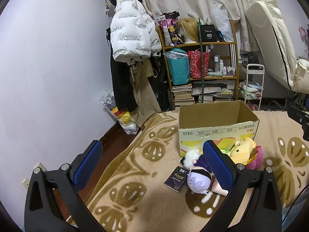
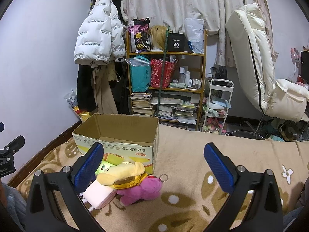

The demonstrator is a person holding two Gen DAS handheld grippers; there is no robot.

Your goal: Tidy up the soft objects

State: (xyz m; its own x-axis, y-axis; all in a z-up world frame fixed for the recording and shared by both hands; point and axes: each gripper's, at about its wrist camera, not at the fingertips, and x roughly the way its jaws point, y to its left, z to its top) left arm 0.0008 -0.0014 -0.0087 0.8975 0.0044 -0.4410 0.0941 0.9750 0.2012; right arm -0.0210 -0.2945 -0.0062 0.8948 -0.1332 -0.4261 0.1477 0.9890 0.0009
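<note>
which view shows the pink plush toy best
The right wrist view: the pink plush toy lies nearly whole in front of the cardboard box, keyring visible. In the left wrist view only a pink sliver peeks from behind the yellow plush.
</note>
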